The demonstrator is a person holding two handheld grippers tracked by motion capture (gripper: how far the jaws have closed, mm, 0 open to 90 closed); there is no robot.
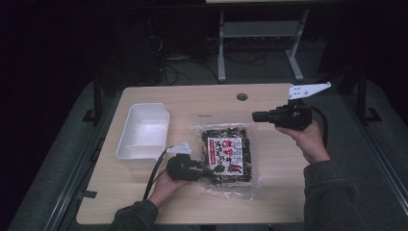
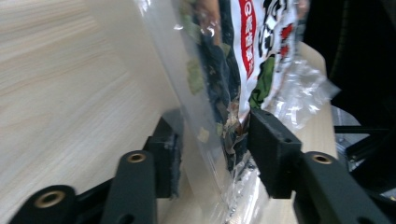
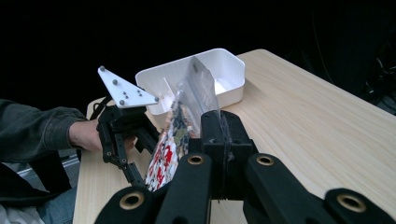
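Observation:
A clear snack bag (image 1: 228,154) with dark contents and a red-and-white label is at the middle of the wooden table (image 1: 284,192). My right gripper (image 1: 255,116) is at the bag's far right corner. In the right gripper view its jaws (image 3: 220,122) are shut on the bag's clear edge (image 3: 201,88). My left gripper (image 1: 209,172) is at the bag's near left edge. Its jaws (image 2: 217,140) stand open on either side of the bag (image 2: 243,56), and one pad (image 2: 273,149) touches the film. The left gripper (image 3: 122,140) also appears in the right gripper view.
A white plastic bin (image 1: 126,144) stands on the table left of the bag, and looks empty (image 3: 229,74). A round cable hole (image 1: 242,96) is near the table's far edge. Desk legs and cables stand on the dark floor beyond.

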